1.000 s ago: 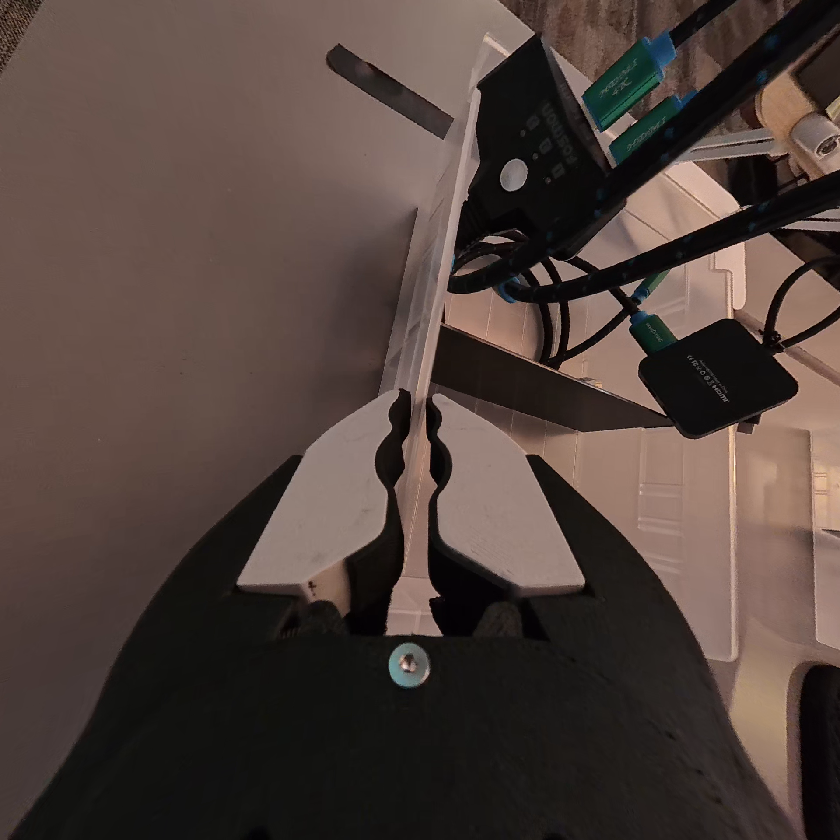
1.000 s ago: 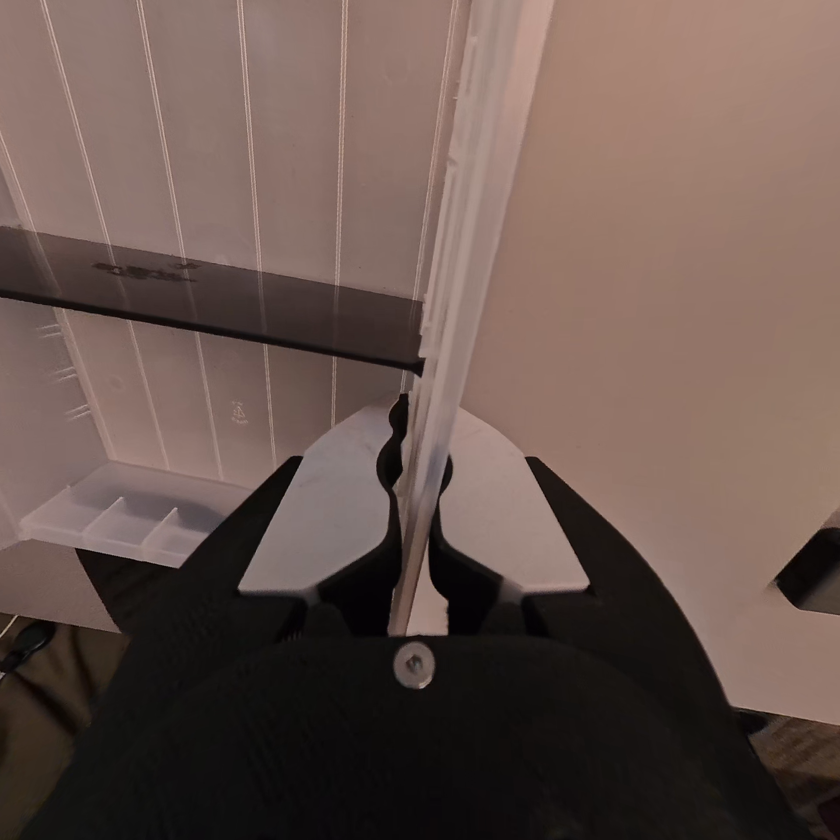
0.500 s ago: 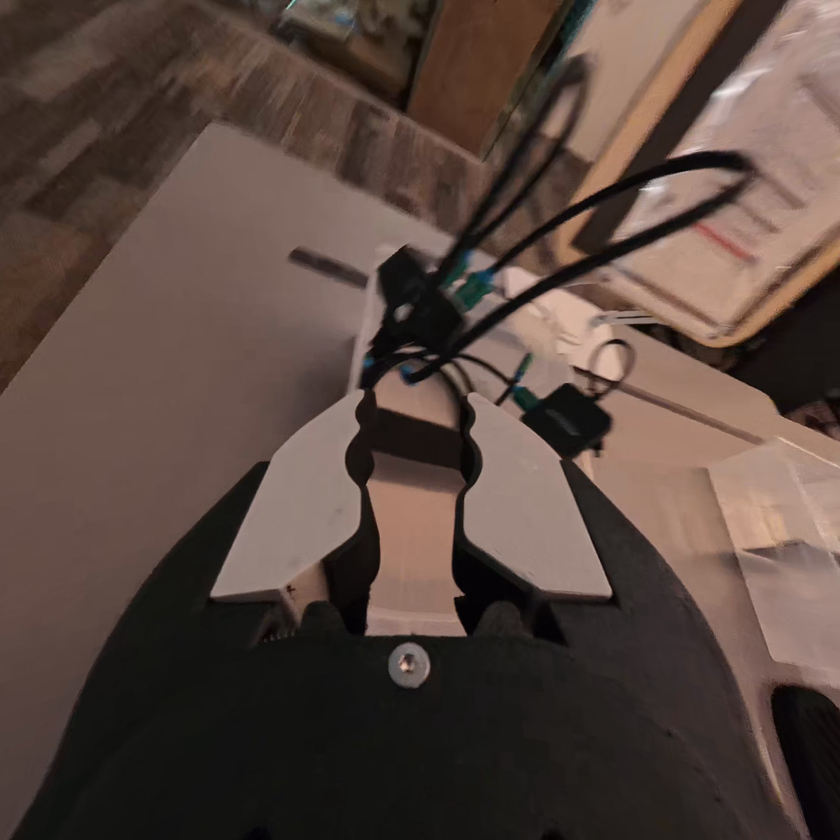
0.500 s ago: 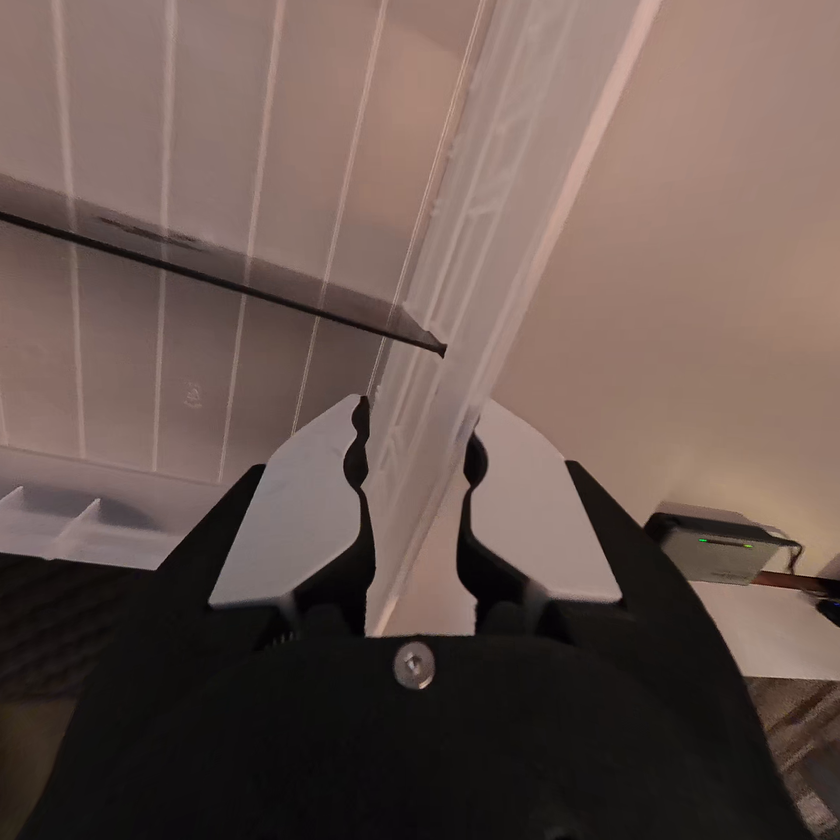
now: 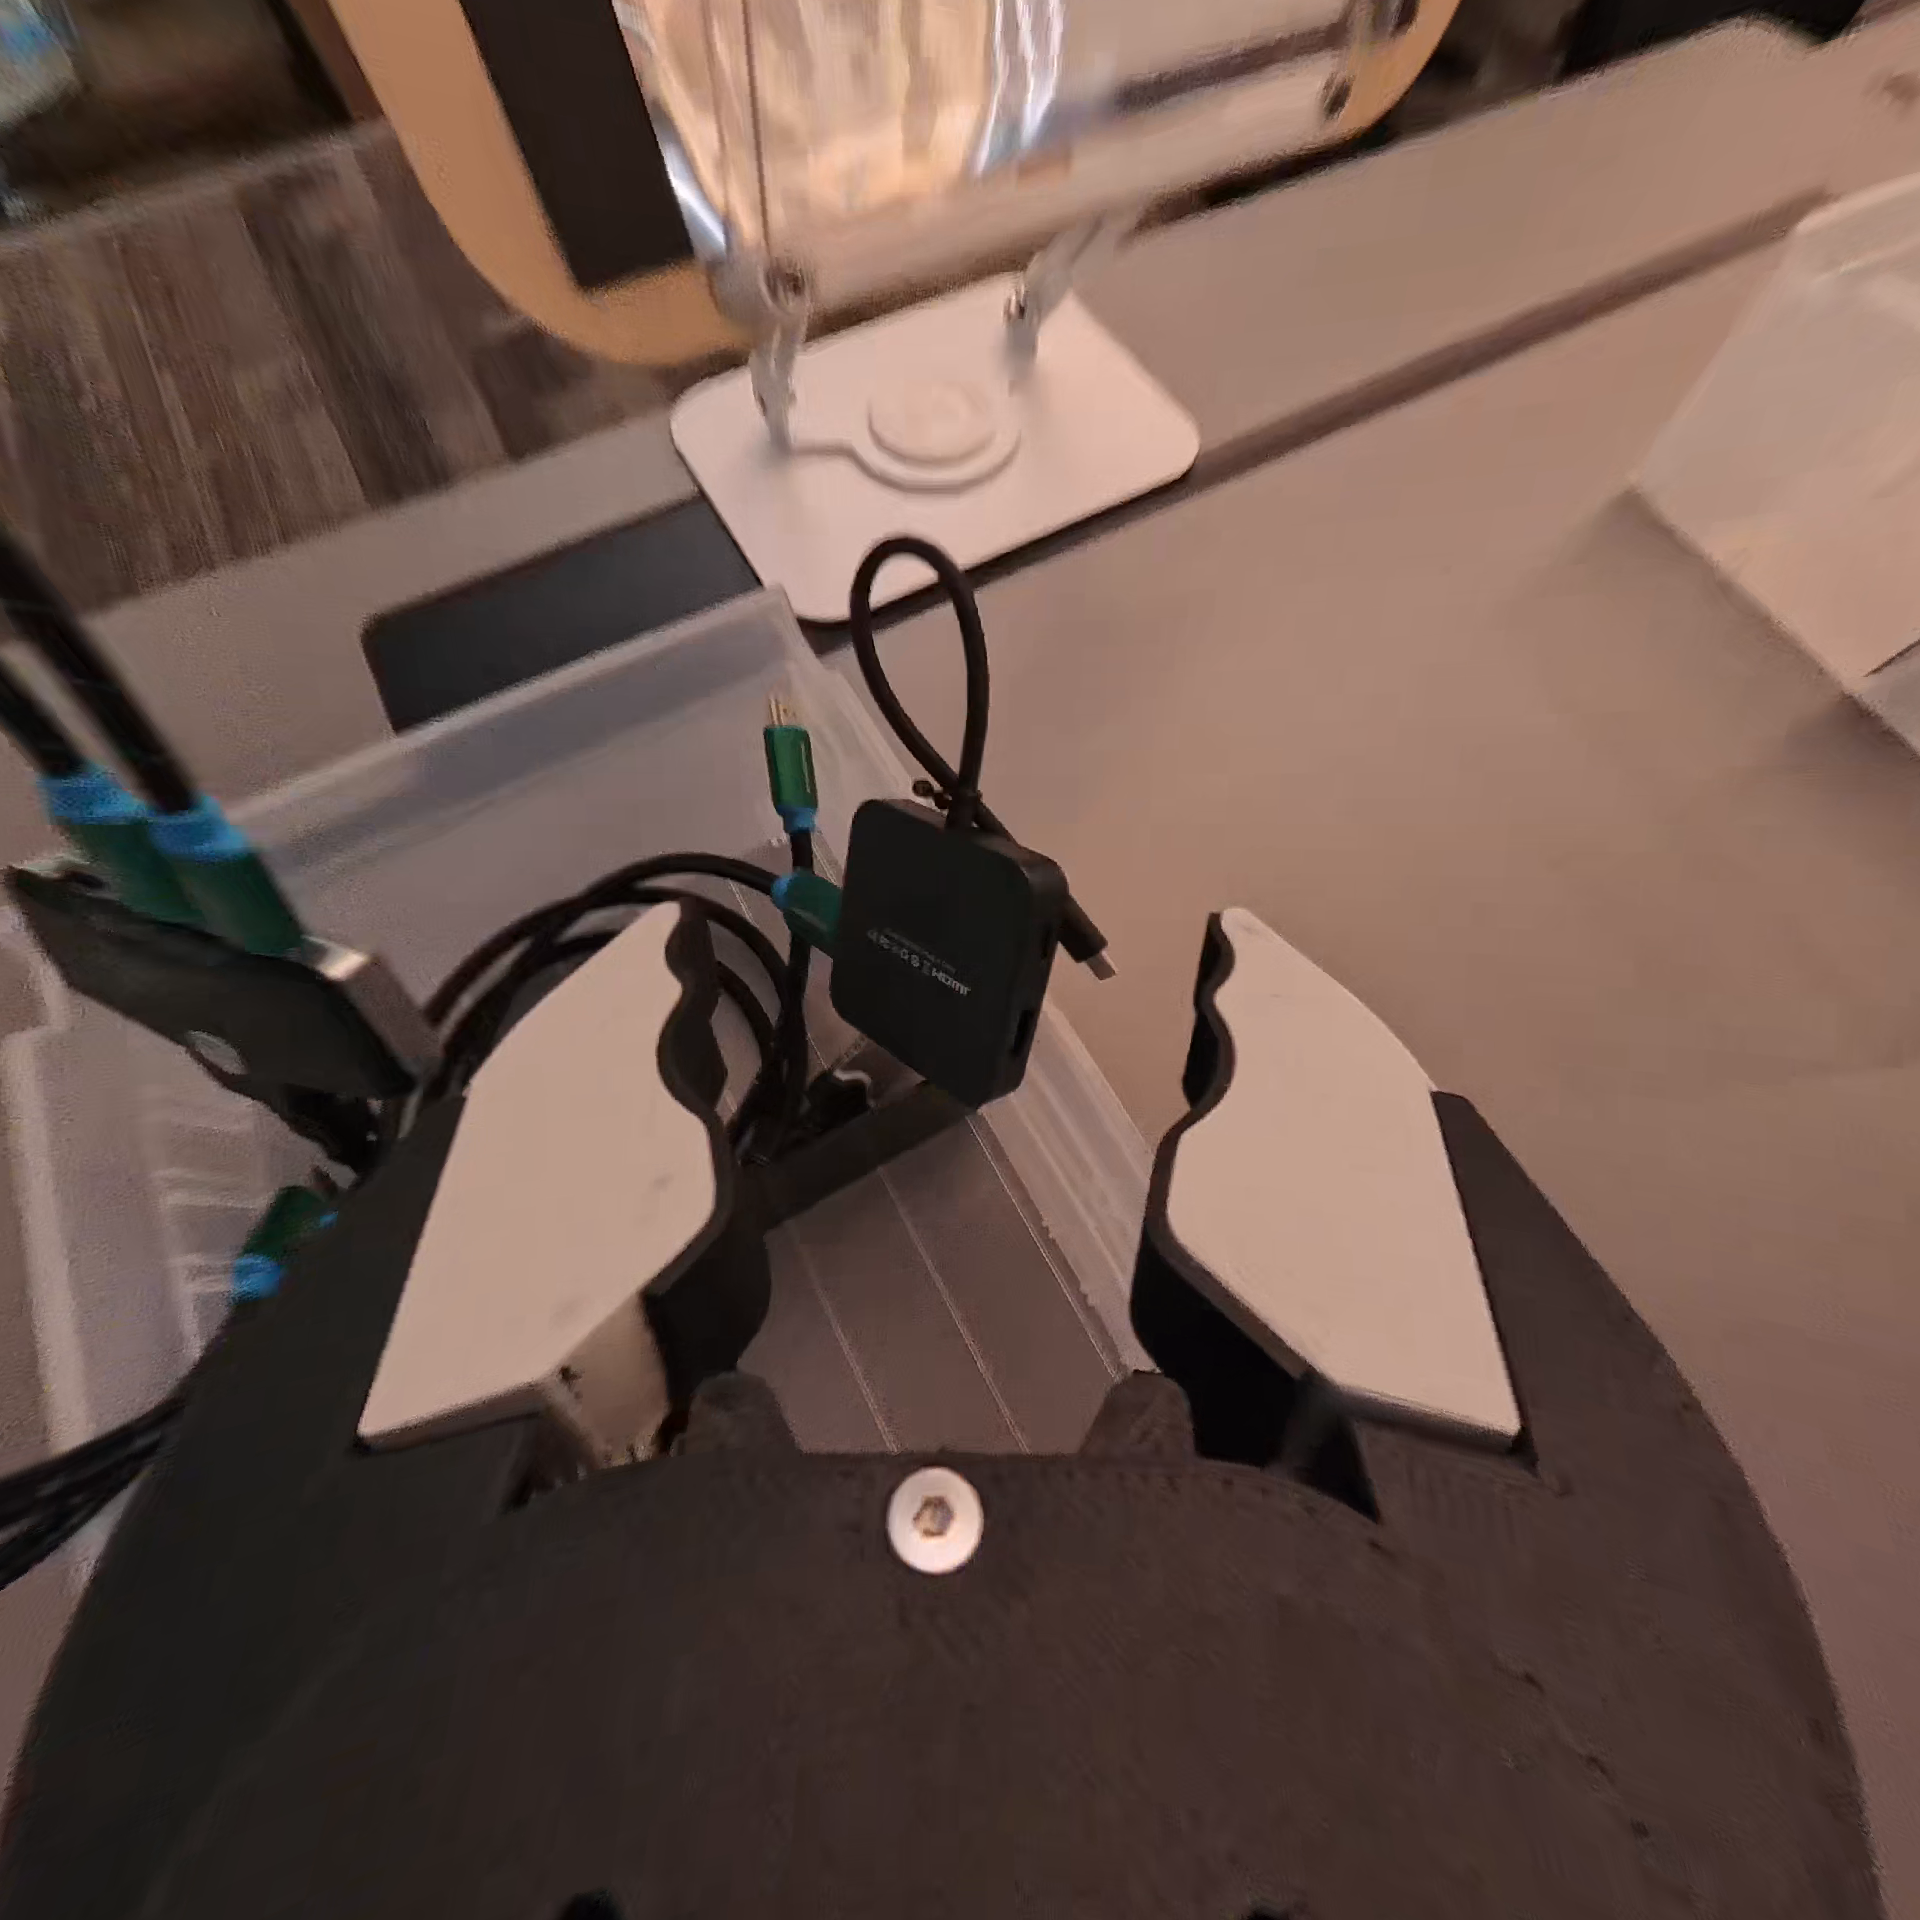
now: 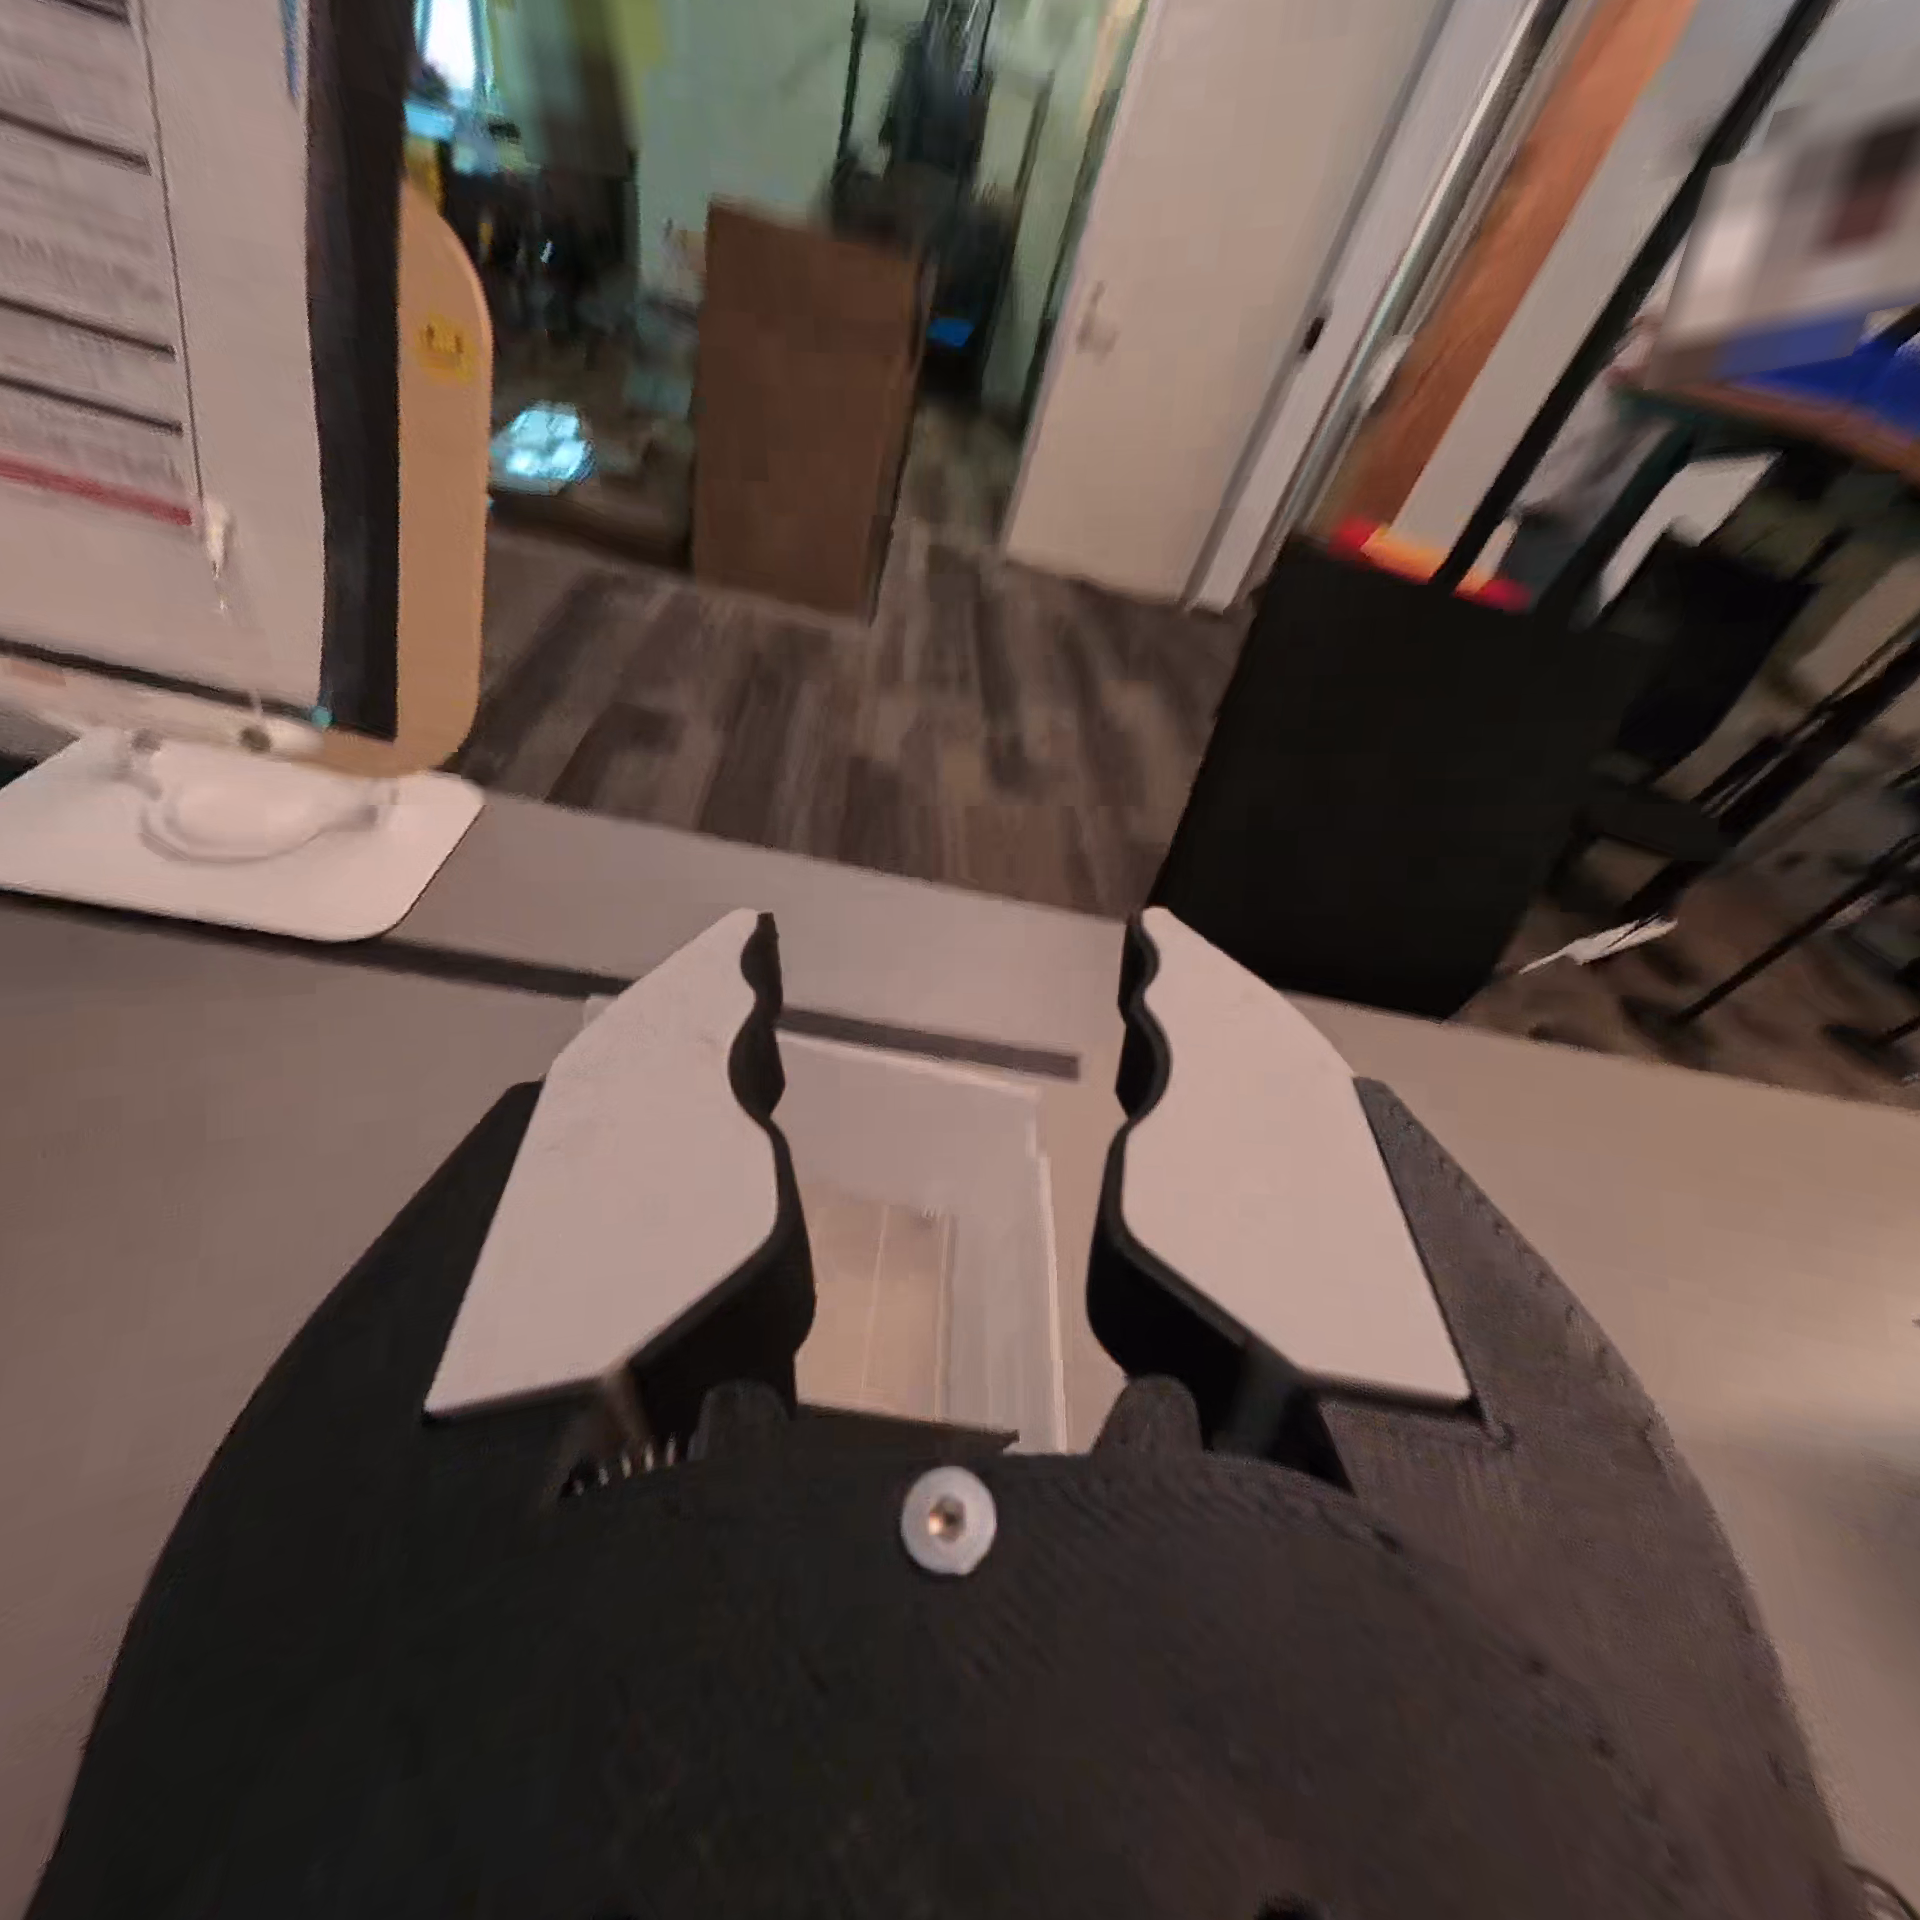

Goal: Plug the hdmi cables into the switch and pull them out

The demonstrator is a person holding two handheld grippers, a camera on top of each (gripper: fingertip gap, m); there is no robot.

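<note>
In the left wrist view my left gripper (image 5: 951, 920) is open and empty, above a clear plastic bin (image 5: 582, 727). A small square black switch (image 5: 940, 966) lies on the bin's right rim just beyond my fingertips, with a green plug (image 5: 805, 902) at its left side and a looped black cable (image 5: 920, 665). A second black switch (image 5: 197, 997) sits at the left with two green HDMI plugs (image 5: 208, 878) in it. A loose green HDMI plug (image 5: 787, 758) points up. My right gripper (image 6: 951, 925) is open and empty over a clear plastic box (image 6: 925, 1195).
A white stand base (image 5: 935, 447) stands behind the bin on the grey table (image 5: 1351, 727); it also shows in the right wrist view (image 6: 229, 821). A clear container (image 5: 1818, 468) is at the right. A black bin (image 6: 1382, 790) stands beyond the table's far edge.
Both grippers were shut on the bin's walls; both have let go, opened wide and tilted up. The left view has swung right to the square switch.
</note>
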